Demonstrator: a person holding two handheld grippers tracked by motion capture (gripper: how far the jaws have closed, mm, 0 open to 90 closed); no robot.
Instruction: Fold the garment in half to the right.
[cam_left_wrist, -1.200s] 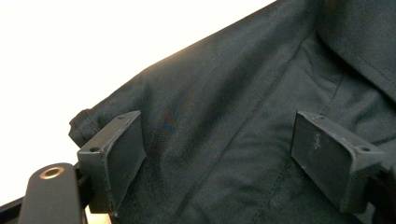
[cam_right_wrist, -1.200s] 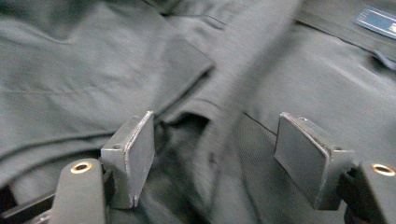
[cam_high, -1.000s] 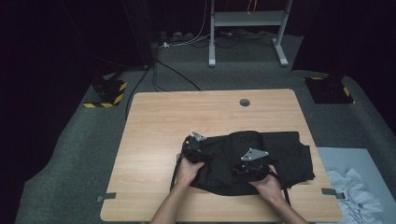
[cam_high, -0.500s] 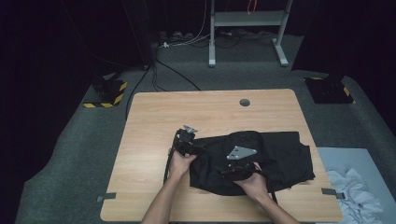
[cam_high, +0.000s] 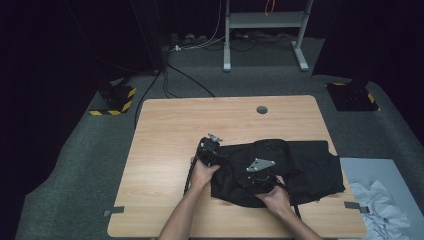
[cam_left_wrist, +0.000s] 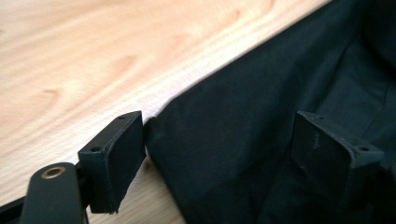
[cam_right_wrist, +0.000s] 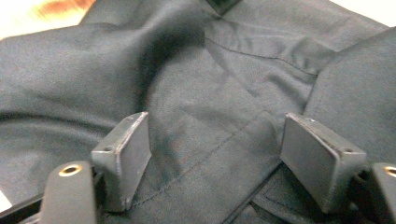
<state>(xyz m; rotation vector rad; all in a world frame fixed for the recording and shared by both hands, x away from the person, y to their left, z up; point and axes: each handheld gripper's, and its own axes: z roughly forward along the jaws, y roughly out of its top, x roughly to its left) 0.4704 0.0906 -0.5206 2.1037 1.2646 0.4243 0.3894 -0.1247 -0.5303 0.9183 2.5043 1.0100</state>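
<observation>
Two grippers, both jaws wide, nothing held. My left gripper (cam_left_wrist: 219, 154) straddles the cloth (cam_high: 300, 165) edge on the table (cam_high: 165, 130); right gripper (cam_right_wrist: 219, 158) hovers mid-cloth. I would seat the edge fully before closing.

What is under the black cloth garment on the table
The black cloth garment lies directly on the light wooden table, whose bare wood shows beside its edge. The garment covers whatever else might lie beneath it. Both grippers are open above it.
</observation>
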